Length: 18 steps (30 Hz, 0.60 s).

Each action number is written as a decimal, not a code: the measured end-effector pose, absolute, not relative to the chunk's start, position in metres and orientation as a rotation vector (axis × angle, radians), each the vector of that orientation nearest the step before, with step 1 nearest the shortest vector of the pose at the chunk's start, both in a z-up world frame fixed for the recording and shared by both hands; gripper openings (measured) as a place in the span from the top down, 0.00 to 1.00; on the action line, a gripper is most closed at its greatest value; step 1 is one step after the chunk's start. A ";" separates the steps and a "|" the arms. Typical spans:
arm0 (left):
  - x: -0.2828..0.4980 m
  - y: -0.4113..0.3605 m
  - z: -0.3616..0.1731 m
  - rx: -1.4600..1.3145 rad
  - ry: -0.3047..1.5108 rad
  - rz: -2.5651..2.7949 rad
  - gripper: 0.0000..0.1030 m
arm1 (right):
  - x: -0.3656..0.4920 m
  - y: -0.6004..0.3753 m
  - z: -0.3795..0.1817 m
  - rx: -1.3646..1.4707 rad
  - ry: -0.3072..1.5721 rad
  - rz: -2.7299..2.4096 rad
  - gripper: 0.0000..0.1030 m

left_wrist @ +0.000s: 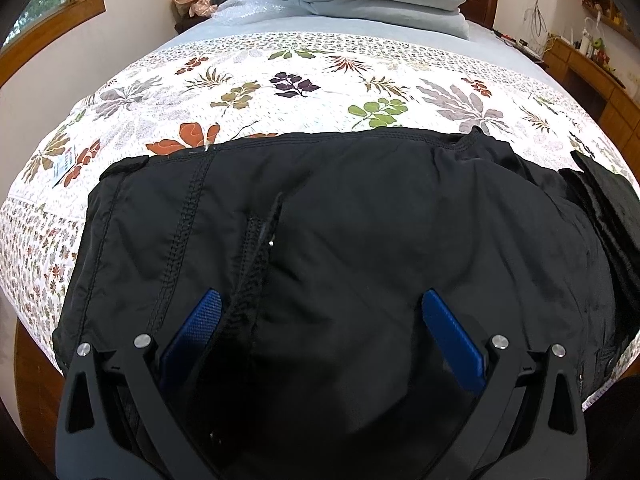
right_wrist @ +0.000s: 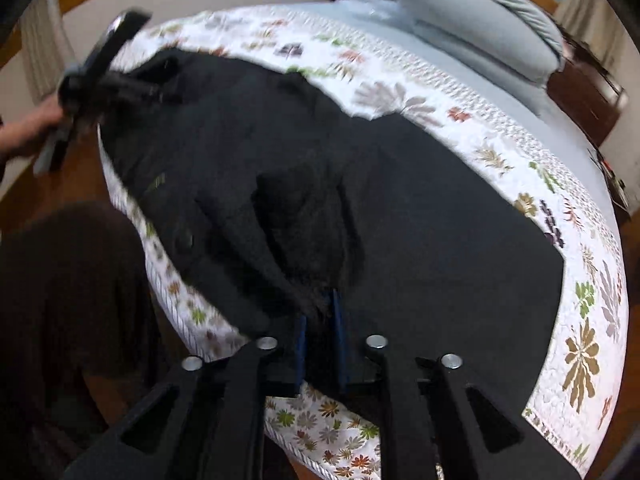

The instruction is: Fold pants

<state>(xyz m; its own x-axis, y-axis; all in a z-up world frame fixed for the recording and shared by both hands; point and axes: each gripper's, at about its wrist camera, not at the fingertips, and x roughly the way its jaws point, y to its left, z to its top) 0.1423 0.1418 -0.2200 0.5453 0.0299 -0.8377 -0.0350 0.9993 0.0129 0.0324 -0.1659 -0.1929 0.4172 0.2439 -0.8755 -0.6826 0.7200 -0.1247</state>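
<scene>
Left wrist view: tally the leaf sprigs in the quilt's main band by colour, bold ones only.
On the floral quilt, beyond the black pants:
Rust-orange sprigs: 1
Purple sprigs: 1
Bright green sprigs: 1
Olive-brown sprigs: 1
Large grey sprigs: 2
Total: 6. Smaller, fainter sprigs near the edges are left out.

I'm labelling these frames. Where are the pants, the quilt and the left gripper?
pants (left_wrist: 360, 216), left wrist view, on the flat black fabric at mid-garment.
quilt (left_wrist: 248, 92), left wrist view, on the bare floral top beyond the pants.
left gripper (left_wrist: 320, 332), left wrist view, midway between the blue fingertips.
</scene>
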 end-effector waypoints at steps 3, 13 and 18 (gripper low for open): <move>0.142 0.143 -0.219 -0.012 0.995 0.035 0.02 | 0.026 -0.166 -0.186 -0.458 0.990 0.683 0.54; 0.142 0.144 -0.219 -0.027 0.986 0.030 0.02 | 0.033 -0.157 -0.171 -0.318 0.936 0.714 0.53; 0.142 0.147 -0.216 -0.035 0.982 0.025 0.02 | 0.047 -0.146 -0.188 -0.327 0.962 0.695 0.71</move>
